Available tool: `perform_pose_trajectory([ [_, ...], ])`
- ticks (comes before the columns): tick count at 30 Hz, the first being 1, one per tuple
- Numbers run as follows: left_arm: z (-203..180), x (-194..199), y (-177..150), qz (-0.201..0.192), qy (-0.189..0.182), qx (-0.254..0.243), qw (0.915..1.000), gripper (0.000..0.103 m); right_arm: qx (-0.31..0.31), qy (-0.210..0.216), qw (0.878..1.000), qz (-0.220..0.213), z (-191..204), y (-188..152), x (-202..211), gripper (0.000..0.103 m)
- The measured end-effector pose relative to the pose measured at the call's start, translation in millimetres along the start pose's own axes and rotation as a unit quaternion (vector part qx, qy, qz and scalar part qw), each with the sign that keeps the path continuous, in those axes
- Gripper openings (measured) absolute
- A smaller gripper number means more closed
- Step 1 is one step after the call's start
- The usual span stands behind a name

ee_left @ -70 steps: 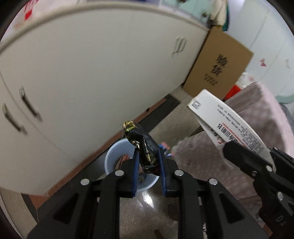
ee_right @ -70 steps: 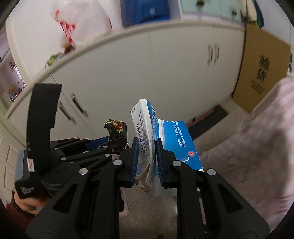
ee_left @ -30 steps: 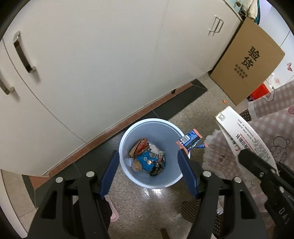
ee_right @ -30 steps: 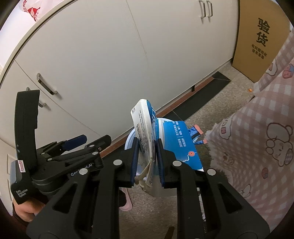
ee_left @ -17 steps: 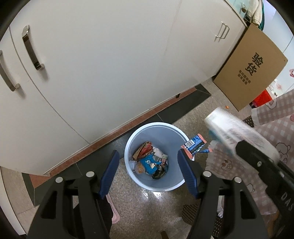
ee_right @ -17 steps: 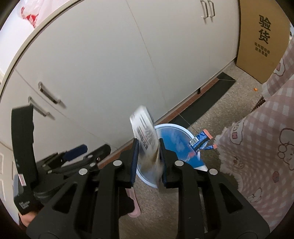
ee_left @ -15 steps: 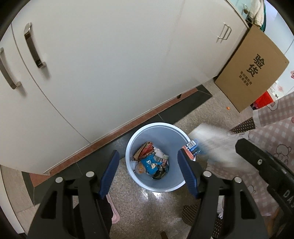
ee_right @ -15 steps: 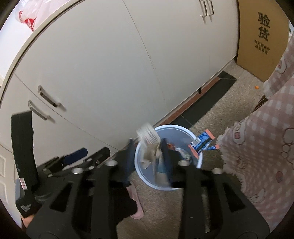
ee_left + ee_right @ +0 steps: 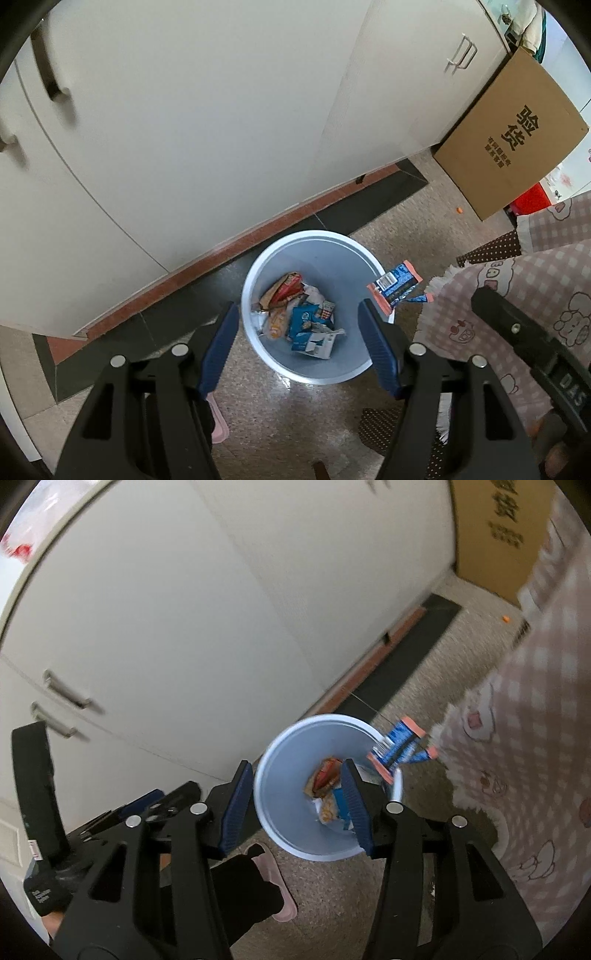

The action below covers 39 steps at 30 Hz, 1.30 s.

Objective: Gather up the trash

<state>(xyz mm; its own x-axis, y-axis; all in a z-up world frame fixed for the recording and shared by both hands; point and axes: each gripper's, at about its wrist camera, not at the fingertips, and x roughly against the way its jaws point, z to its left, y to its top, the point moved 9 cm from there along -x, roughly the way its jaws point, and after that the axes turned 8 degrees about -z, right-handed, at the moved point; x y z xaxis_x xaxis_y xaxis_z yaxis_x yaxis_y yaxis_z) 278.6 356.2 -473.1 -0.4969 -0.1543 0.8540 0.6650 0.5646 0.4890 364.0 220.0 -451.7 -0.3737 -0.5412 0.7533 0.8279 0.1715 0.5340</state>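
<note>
both tongs hang over the bin (image 9: pixel 258 354) on the floor, by the white cupboard (image 9: pixel 207 122). left tongs (image 9: pixel 298 341) are wide apart w/ nothing in them. right tongs (image 9: pixel 295 805) are about half apart, also w/ nothing between the blue pads; the pic is blurry. the trash (image 9: pixel 299 317) is in the bin: a red-orange bag, blue packs & a white-blue box at the bottom. one blue wrapper (image 9: pixel 395 288) hangs over the bin's rim on the right, next to the pink check cloth (image 9: pixel 524 288). a brown box (image 9: pixel 513 136) leans by the cupboard, far right. a pink slipper (image 9: pixel 273 882) is on the floor near the bin.
</note>
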Motion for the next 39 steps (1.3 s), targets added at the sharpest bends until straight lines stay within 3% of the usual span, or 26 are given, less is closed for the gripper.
perform_pose_trajectory([
  [5,6.0,-28.0,-9.0,0.012,-0.003,0.024,0.9996,0.065,-0.044,-0.028,0.999,0.012,-41.0,-11.6,-23.5,0.055],
  [12,45.4,-84.7,-39.5,0.024,0.028,0.075,0.9965,0.065,-0.119,-0.070,0.990,0.030,-106.4,-32.9,-73.1,0.064],
  [17,75.1,-137.4,-80.8,0.070,0.037,0.123,0.9892,0.065,-0.170,-0.076,0.982,0.043,-140.5,-46.9,-108.8,0.064],
  [23,83.7,-173.8,-111.9,0.104,0.024,0.162,0.9811,0.053,-0.194,-0.065,0.977,0.053,-157.4,-51.0,-143.5,0.065],
  [24,83.0,-179.7,-117.1,0.115,0.019,0.164,0.9796,0.044,-0.196,-0.062,0.977,0.054,-159.8,-50.8,-148.4,0.066],
  [25,81.4,-184.3,-121.0,0.124,0.018,0.162,0.9788,0.029,-0.195,-0.046,0.978,0.065,-159.7,-51.6,-161.5,0.067],
  [26,79.2,-189.5,-126.0,0.133,0.012,0.160,0.9780,0.025,-0.191,-0.038,0.977,0.082,-160.1,-54.1,-172.9,0.064],
  [27,77.7,-191.2,-127.0,0.130,0.010,0.158,0.9787,0.025,-0.190,-0.029,0.976,0.105,-161.0,-57.8,-188.1,0.056],
  [28,76.9,-191.5,-126.8,0.130,0.012,0.153,0.9796,0.025,-0.190,-0.020,0.975,0.116,-160.1,-58.8,-194.9,0.041],
  [33,79.6,-192.0,-127.8,0.135,0.010,0.147,0.9798,0.024,-0.101,-0.058,0.990,0.082,-137.7,-46.7,-168.4,0.047],
  [39,80.9,-190.2,-126.7,0.136,0.016,0.152,0.9789,0.023,-0.045,-0.101,0.993,0.050,-140.9,-30.3,-145.2,0.049],
])
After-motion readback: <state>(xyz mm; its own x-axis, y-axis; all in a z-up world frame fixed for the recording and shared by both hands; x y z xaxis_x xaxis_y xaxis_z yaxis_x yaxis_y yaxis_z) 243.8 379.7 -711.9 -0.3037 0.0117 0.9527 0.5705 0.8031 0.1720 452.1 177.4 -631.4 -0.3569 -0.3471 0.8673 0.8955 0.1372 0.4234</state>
